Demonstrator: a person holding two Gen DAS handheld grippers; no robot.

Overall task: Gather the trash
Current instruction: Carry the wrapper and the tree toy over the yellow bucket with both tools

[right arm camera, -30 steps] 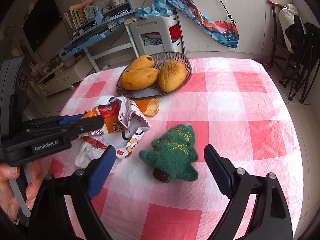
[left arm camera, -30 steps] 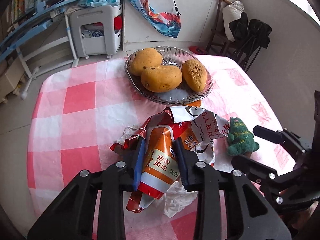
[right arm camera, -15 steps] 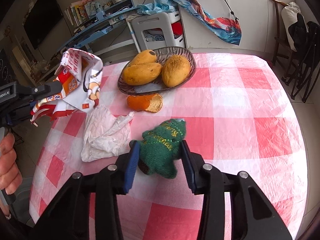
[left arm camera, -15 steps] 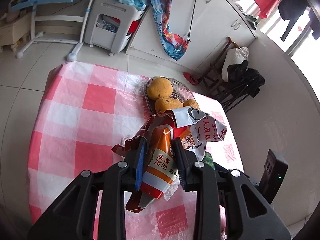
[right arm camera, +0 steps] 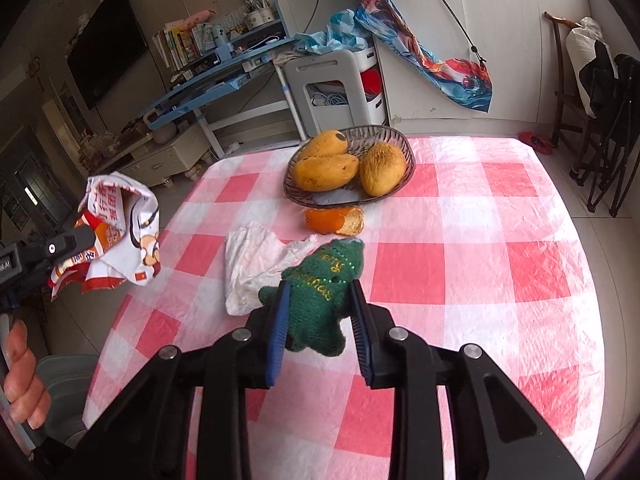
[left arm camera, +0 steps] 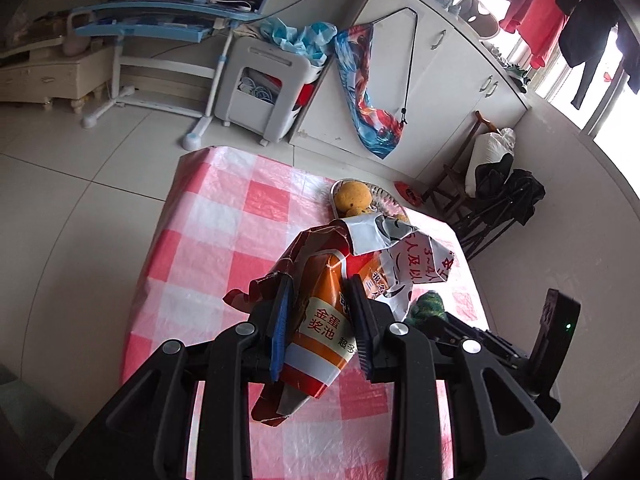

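Observation:
My left gripper [left arm camera: 320,292] is shut on a crumpled orange, red and white snack bag [left arm camera: 332,312], held high above the checked table. In the right wrist view the same snack bag [right arm camera: 120,236] hangs at the left, past the table's edge. My right gripper [right arm camera: 318,296] is shut on a green knitted Christmas tree toy [right arm camera: 320,292], lifted just off the cloth. A crumpled white tissue [right arm camera: 256,264] lies on the table beside the toy. An orange peel [right arm camera: 336,220] sits in front of the fruit bowl.
A glass bowl [right arm camera: 400,140] with three mangoes stands at the table's far middle. A grey bin [right arm camera: 68,384] sits on the floor under the table's left edge, by a person's hand [right arm camera: 20,384]. Chairs [right arm camera: 600,120] stand at the far right.
The left gripper has lifted the snack bag high and leftwards off the table, uncovering the tissue. The right gripper closed on the green toy and raised it slightly.

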